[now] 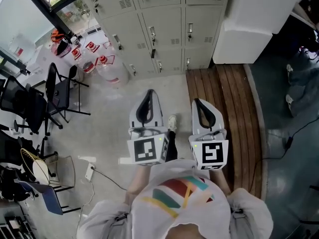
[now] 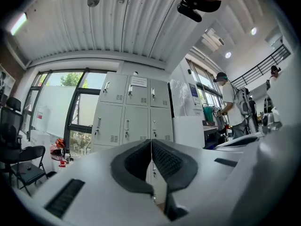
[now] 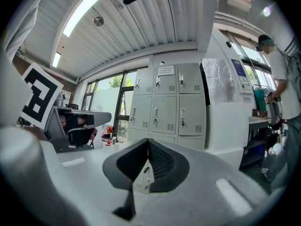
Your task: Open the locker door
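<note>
1. Grey sheet-metal locker bank at far end of floor, three columns wide, every door shut. Well apart from both grippers; by judgement, no work on a door begun yet.
2. White boxy cabinet hard against right side of bank. Possible limit on swing room for right-column doors.
3. Brown slatted wooden floor strip running up to right column, directly beneath right-hand tool.
4. Black metal folding chairs and clear plastic water jugs with red handles, off to left, out of approach line.
5. White plastic left gripper with black ribbed pads, held roughly level and aimed at lockers. Jaws pressed together, nothing between. Likely carried shut for the approach.
6. White plastic right gripper, same build, just beside the left and parallel. Jaws likewise pressed together and empty.
7. Small vertical metal latch handles, one per door, each with lock below. Intended door not determinable. By judgement, jaws to be spread before any pinch on a handle.
</note>
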